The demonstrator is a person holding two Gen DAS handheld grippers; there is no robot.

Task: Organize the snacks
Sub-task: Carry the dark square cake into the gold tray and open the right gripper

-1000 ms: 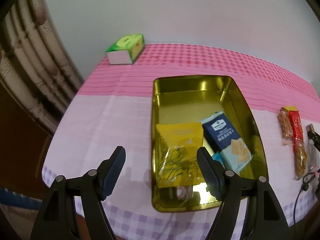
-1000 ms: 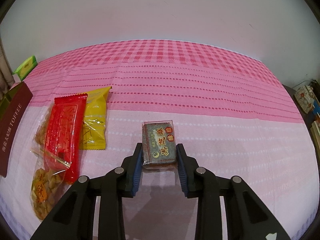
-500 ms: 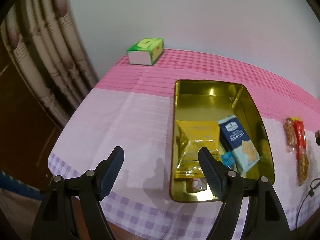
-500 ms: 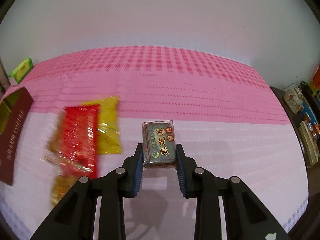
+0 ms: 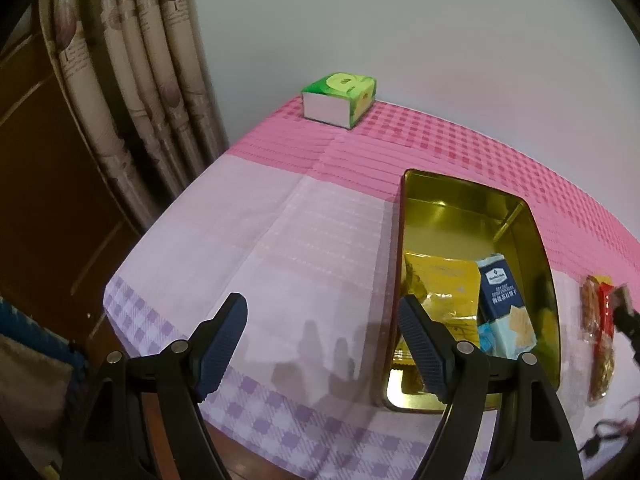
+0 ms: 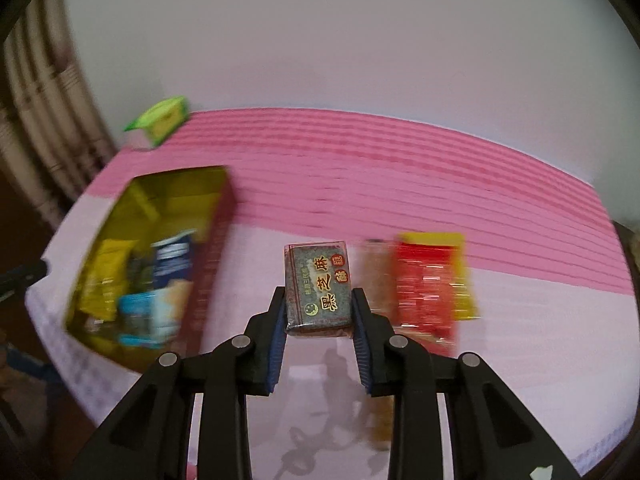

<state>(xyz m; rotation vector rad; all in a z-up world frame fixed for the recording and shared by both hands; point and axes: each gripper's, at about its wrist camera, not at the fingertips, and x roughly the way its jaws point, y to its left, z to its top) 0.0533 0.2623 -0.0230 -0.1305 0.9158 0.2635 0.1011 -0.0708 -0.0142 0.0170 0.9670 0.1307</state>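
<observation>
Right wrist view: right tongs [image 6: 318, 320] pinch a sesame bar [image 6: 318, 290], tin [image 6: 152, 256] to their left. Left tongs [image 5: 324, 340] are spread and empty, tin [image 5: 472, 216] to their right.

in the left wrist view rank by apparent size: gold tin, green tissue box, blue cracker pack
1. gold tin, clearly largest.
2 and 3. green tissue box and blue cracker pack: unsure; they look alike, and the box sits farther away.

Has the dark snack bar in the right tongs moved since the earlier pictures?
Yes. The snack bar, clamped in the right tongs, has swung left toward the gold tin: the red packet, earlier on its left, now lies on its right.
</observation>
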